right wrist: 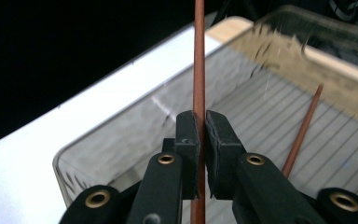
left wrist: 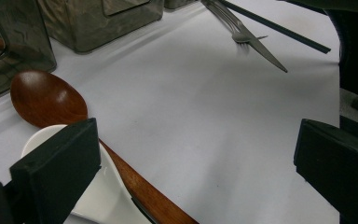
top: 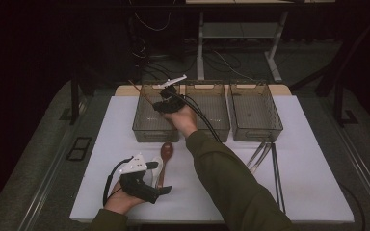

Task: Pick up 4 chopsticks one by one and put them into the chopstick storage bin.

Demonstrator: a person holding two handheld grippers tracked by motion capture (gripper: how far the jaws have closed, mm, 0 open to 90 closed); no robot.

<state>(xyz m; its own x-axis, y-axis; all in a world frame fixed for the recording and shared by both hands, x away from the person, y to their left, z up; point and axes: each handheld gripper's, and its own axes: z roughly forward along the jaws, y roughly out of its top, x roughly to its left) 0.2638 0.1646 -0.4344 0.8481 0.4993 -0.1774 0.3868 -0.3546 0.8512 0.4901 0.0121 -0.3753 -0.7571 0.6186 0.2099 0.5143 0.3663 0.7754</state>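
Right gripper (right wrist: 199,122), jaws closed on a reddish-brown chopstick (right wrist: 199,56), held over the left bin (top: 155,111) of three clear bins at the table's far side. A second chopstick (right wrist: 303,130) leans inside that bin. Left gripper (left wrist: 191,158), jaws wide apart and holding nothing, low over the white table (top: 212,192). Beside its left jaw lie a white spoon (left wrist: 98,196) and a wooden spoon (left wrist: 44,98), touching. A fork (left wrist: 233,23) and black chopsticks (left wrist: 279,30) lie farther right.

Three bins (top: 206,111), two spoons (left wrist: 46,100), perhaps two brown chopsticks (right wrist: 199,70).
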